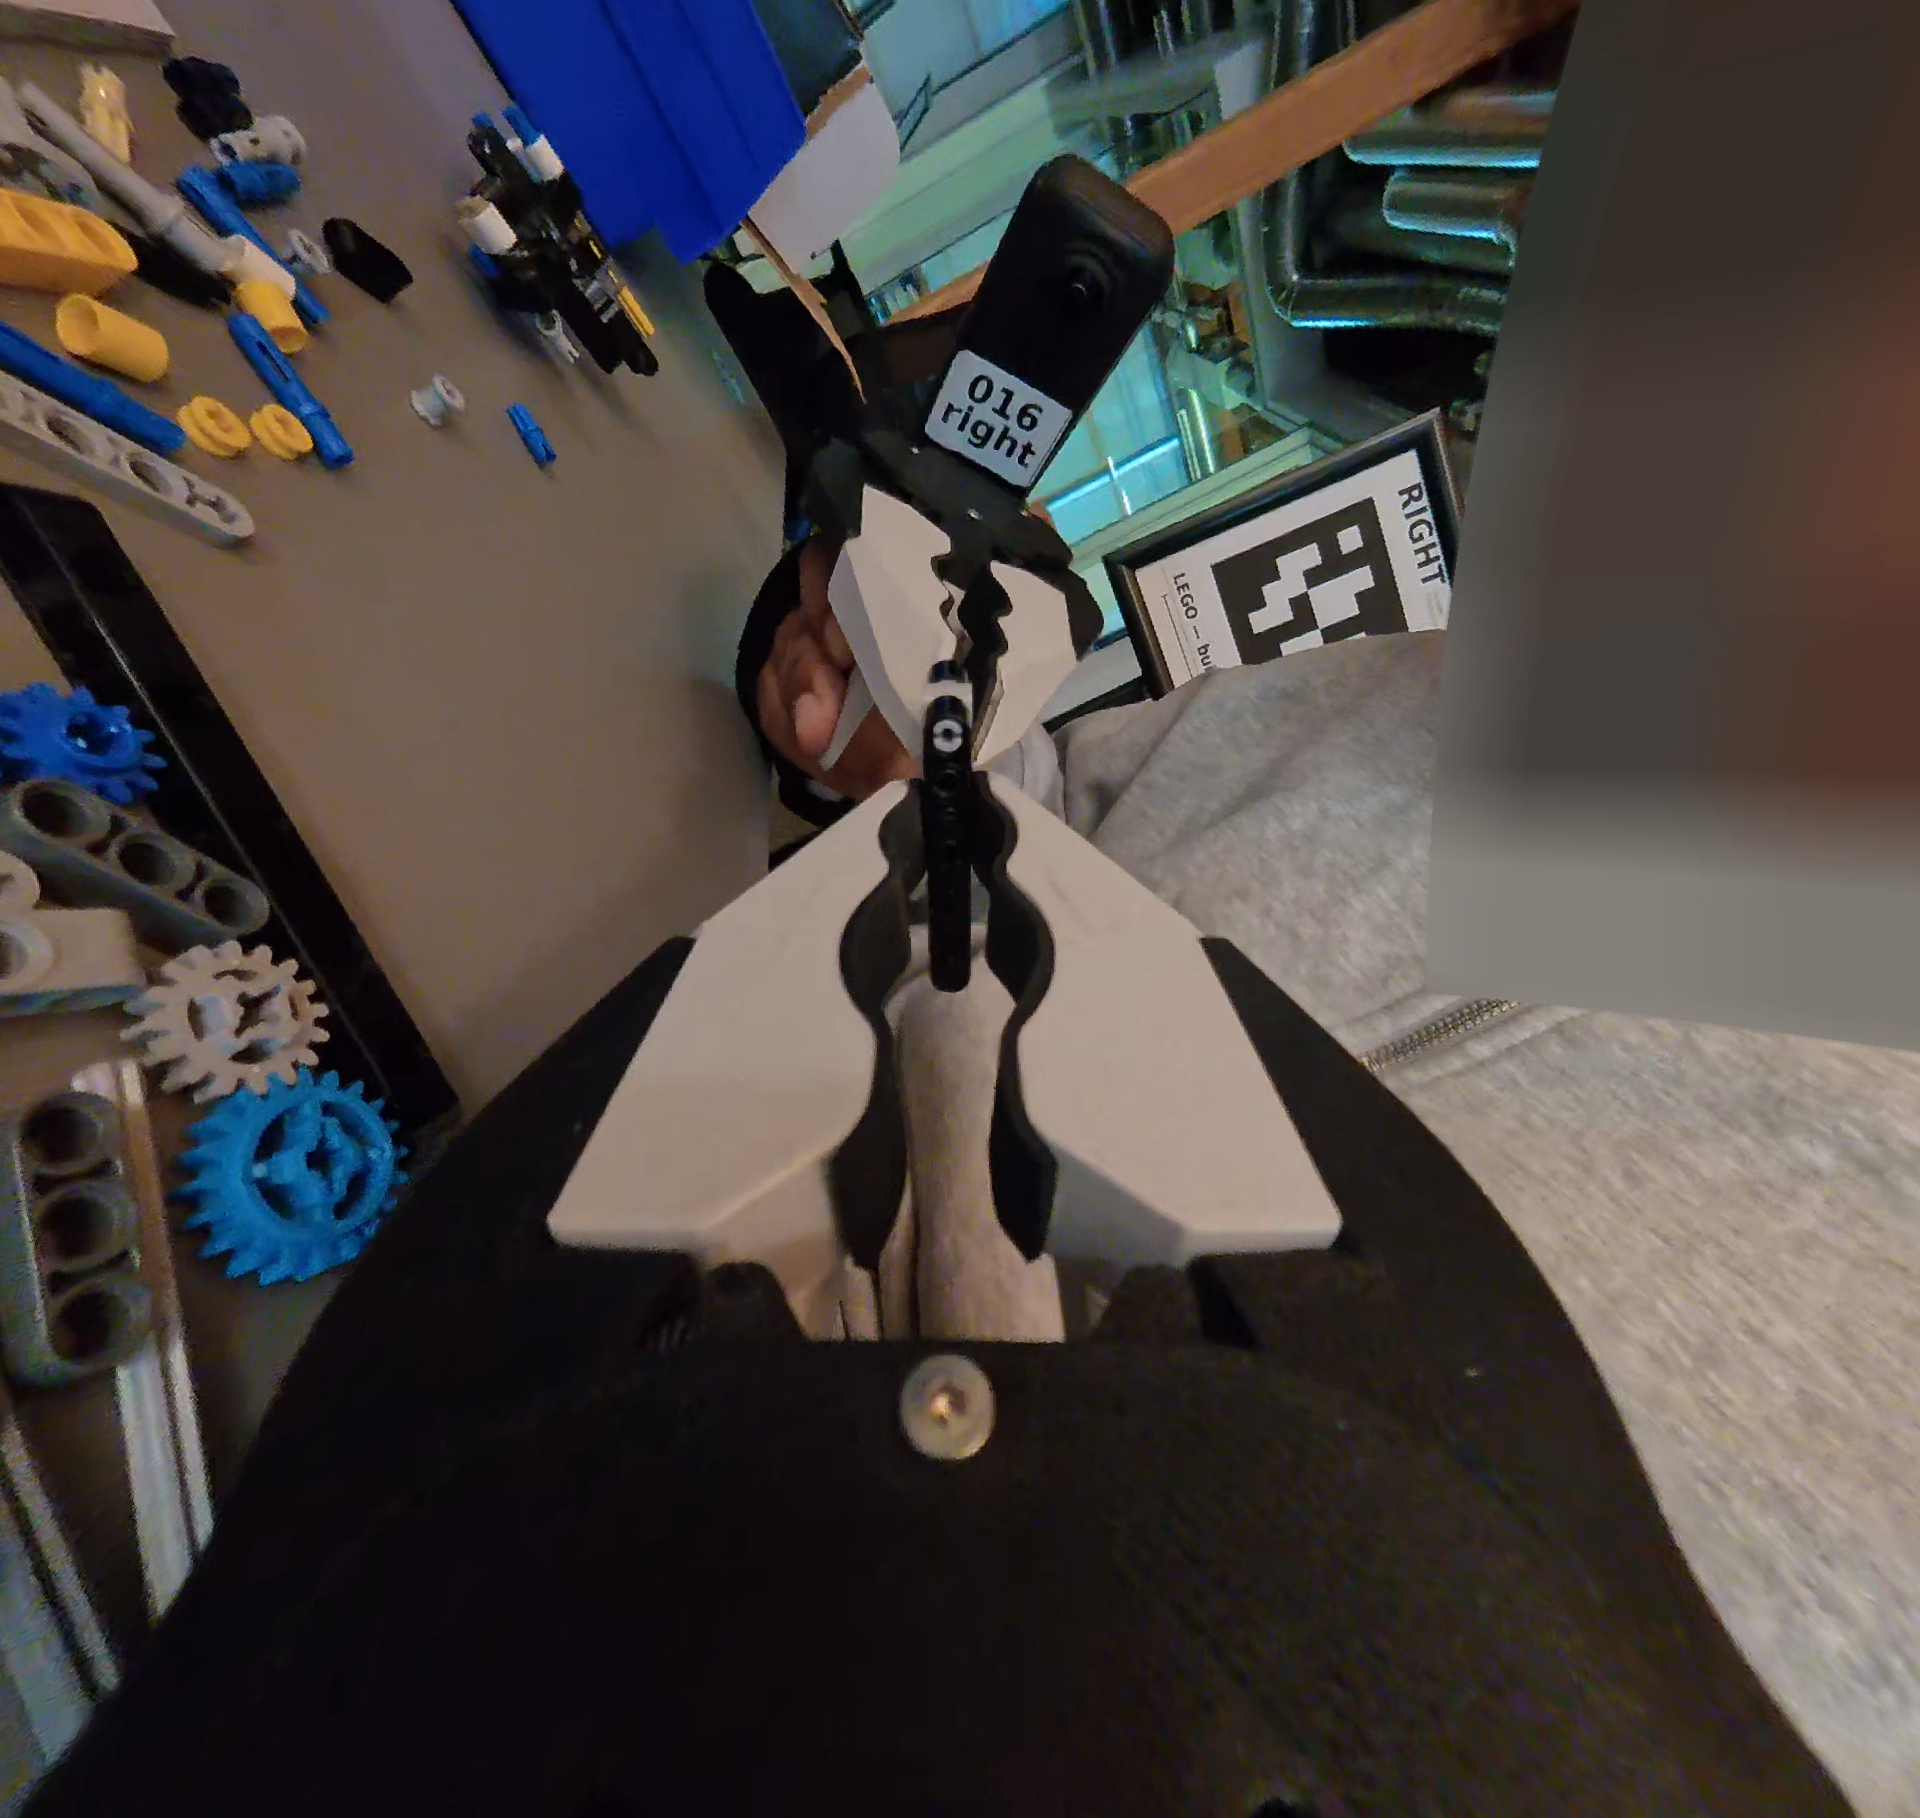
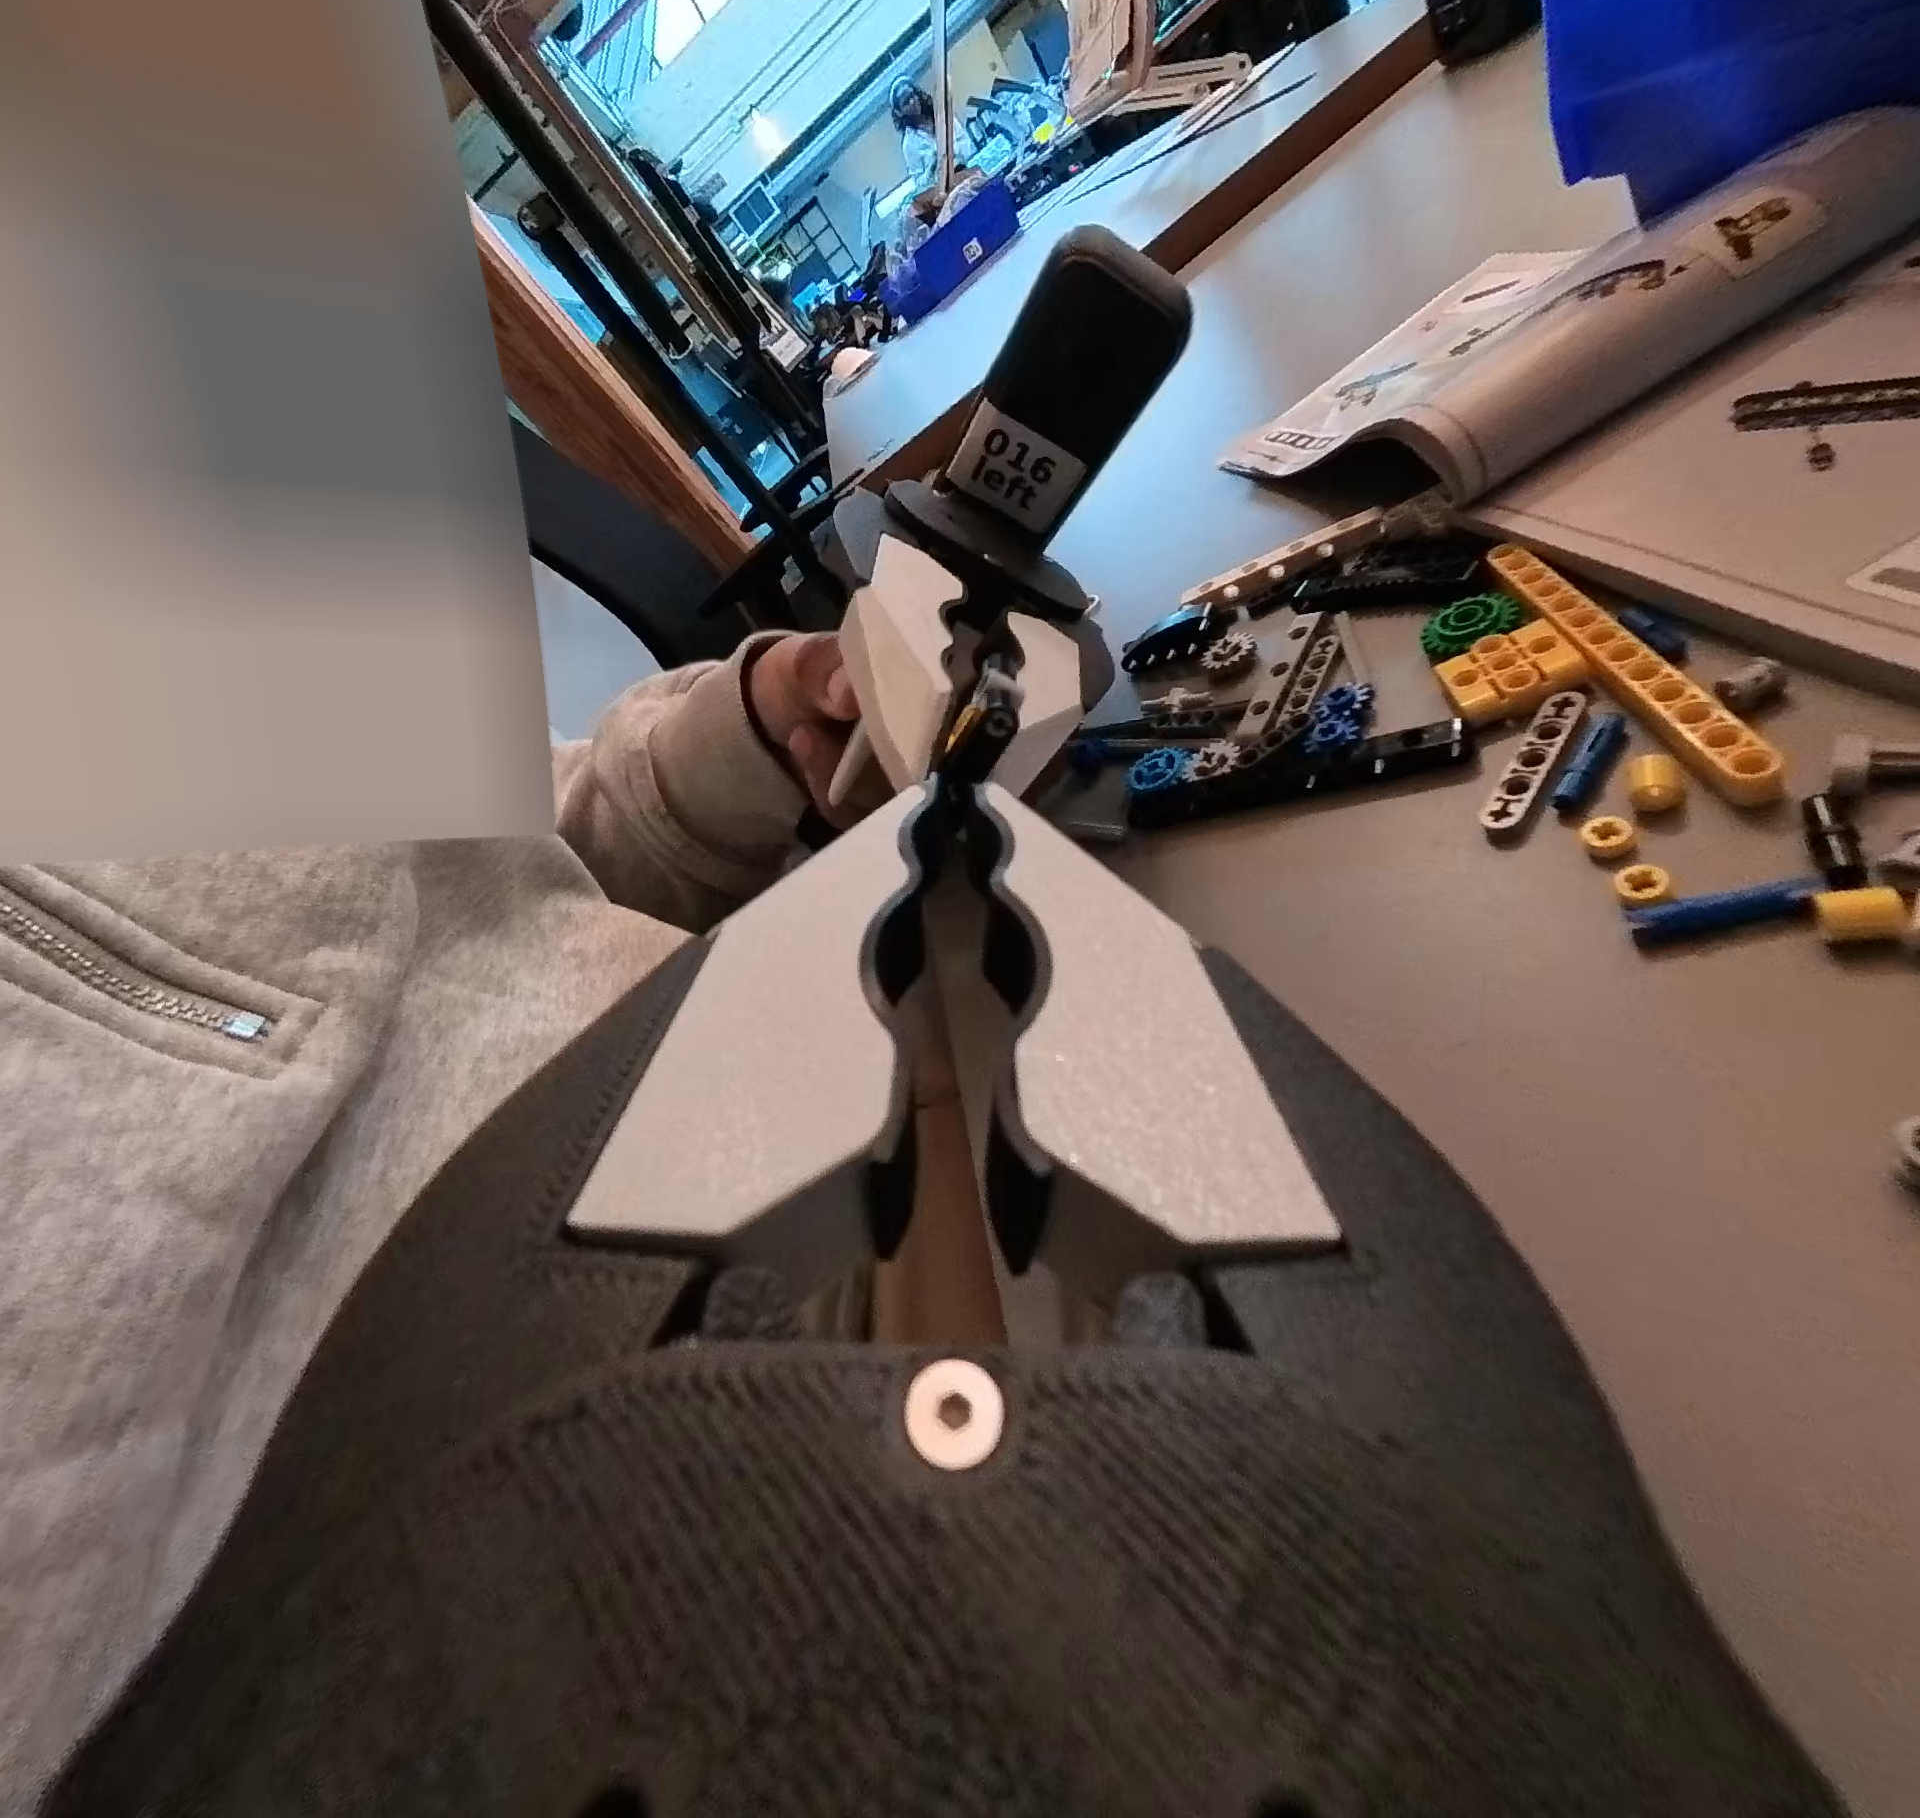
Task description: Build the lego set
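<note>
My left gripper (image 1: 948, 797) is shut on a thin black lego beam (image 1: 948, 875) that stands up between its fingers, held in the air over a person's lap. My right gripper (image 1: 968, 693) faces it tip to tip and is shut on the beam's far end, where white pin holes show. In the right wrist view my right gripper (image 2: 951, 797) is shut at its tips on the black piece (image 2: 943, 789). The left gripper (image 2: 985, 729) beyond it holds the same piece, which shows yellow and grey bits (image 2: 982, 714).
Loose parts lie on the grey table: blue gears (image 1: 286, 1176), a grey gear (image 1: 223, 1020), yellow bushes (image 1: 213, 426), a black part-built assembly (image 1: 561, 241). A yellow beam (image 2: 1631, 677), a black tray with gears (image 2: 1299, 729), an open instruction booklet (image 2: 1558, 345) and a blue bin (image 2: 1745, 33) are at the right. The grey gear (image 1: 223, 1020) is about 10 cm from both grippers' fingertips. The right camera catches it too, in the right wrist view (image 2: 1210, 756).
</note>
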Motion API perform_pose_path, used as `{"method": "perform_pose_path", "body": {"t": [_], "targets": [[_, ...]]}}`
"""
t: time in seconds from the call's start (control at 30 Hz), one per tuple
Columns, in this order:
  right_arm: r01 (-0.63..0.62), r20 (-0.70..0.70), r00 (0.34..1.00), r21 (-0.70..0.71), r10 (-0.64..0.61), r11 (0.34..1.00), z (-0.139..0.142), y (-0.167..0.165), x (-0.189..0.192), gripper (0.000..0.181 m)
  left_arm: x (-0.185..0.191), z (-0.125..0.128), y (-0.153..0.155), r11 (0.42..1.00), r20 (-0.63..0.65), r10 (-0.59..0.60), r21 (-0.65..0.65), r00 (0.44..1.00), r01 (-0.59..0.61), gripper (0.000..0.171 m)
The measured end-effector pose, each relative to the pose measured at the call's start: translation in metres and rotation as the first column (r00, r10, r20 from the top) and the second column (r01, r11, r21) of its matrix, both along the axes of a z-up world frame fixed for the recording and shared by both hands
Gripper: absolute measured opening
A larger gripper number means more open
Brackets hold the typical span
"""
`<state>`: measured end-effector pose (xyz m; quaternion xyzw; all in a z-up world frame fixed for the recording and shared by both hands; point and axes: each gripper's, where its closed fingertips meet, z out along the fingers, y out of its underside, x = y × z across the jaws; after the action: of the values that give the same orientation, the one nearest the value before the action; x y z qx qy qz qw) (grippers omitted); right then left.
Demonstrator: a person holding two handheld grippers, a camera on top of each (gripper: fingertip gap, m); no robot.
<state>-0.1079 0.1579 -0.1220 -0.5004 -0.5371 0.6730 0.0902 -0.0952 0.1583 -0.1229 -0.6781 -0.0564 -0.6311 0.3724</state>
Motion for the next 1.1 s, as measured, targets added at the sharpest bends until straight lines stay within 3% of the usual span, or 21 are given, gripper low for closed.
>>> {"method": "perform_pose_path", "body": {"t": [0.2,0.37,0.5,0.7,0.87,1.1], "targets": [[0.057,-0.051,0.997,-0.077,-0.061,0.995,0.012,0.016,0.000,0.001,-0.008,0.005,0.006,0.997,0.022,0.078,0.026,0.997,-0.078,0.025],[0.107,-0.064,0.991,-0.093,-0.114,0.990,0.014,0.025,-0.002,0.001,-0.006,0.007,0.005,0.996,0.012,0.082,0.047,0.997,-0.082,0.022],[0.119,-0.078,0.989,-0.081,-0.125,0.990,0.016,0.024,-0.003,0.002,-0.007,0.008,0.006,0.992,0.023,0.111,0.054,0.994,-0.112,0.007],[0.177,-0.075,0.980,-0.113,-0.186,0.978,0.018,0.039,-0.003,0.019,-0.017,0.011,0.008,0.981,0.054,0.181,0.058,0.982,-0.184,0.006],[0.203,-0.078,0.974,-0.122,-0.214,0.971,0.019,0.045,-0.003,0.021,-0.027,0.010,0.014,0.956,0.042,0.286,0.051,0.957,-0.288,0.006],[0.192,-0.076,0.977,-0.073,-0.197,0.979,0.016,0.037,-0.004,0.022,-0.029,0.010,0.014,0.952,0.053,0.299,0.045,0.953,-0.302,0.006]]}}
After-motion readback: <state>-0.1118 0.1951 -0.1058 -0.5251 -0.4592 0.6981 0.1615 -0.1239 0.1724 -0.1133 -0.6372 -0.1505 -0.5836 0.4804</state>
